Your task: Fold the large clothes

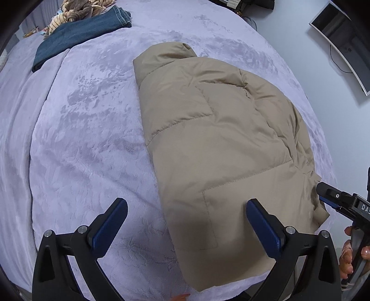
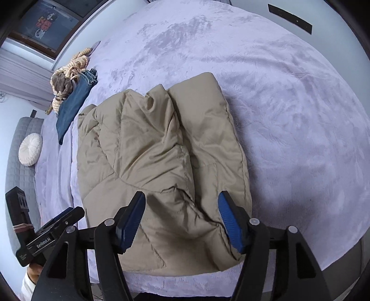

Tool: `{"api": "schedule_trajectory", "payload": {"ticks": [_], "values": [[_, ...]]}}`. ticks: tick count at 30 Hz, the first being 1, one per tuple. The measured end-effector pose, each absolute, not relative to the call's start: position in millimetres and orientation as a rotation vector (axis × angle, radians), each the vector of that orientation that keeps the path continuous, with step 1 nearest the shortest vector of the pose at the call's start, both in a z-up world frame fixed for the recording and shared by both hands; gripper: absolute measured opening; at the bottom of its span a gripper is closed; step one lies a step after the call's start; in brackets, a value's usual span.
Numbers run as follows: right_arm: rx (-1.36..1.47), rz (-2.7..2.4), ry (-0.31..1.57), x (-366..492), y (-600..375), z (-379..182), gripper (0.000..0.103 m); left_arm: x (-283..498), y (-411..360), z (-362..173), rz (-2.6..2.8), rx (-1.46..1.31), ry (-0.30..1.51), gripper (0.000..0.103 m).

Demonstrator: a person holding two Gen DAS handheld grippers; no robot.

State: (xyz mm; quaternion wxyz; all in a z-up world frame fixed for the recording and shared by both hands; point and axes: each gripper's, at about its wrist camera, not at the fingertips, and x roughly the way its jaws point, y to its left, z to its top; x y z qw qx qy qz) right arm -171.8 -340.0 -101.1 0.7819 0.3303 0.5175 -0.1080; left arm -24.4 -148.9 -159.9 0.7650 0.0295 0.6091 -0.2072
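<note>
Jeans (image 1: 76,37): folded, far off on the left side of the bed, touching a striped brown bundle (image 1: 76,9) behind them.
Left gripper (image 1: 185,228): fingers spread wide and holding nothing; one blue pad (image 1: 108,225) is over the blanket, the other over the coat's near edge.
Blanket (image 1: 87,139): soft, pale purple, covers the whole bed.
Coat (image 1: 219,143): big, tan and puffy, folded up, lying in the middle of the blanket.
Right gripper (image 2: 181,216): fingers apart, one on each side of a puffy fold at the coat's (image 2: 161,162) near end, not squeezing it.
</note>
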Motion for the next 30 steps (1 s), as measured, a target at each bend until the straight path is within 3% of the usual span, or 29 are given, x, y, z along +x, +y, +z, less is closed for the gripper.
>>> {"api": "schedule_trajectory", "payload": {"ticks": [3, 16, 30], "values": [[0.719, -0.255, 1.108, -177.2, -332.0, -100.4, 0.08, -25.7, -142.0, -159.2, -0.464, 0.074, 1.328, 0.103], [0.707, -0.28, 1.088, -184.0, -307.5, -90.7, 0.081, -19.7, -124.9, -160.4, -0.476, 0.063, 1.325, 0.103], [0.666, -0.173, 1.158, -132.3, -382.2, -93.2, 0.082, 10.8, -146.9, -172.5, -0.384, -0.063, 1.365, 0.103]]}}
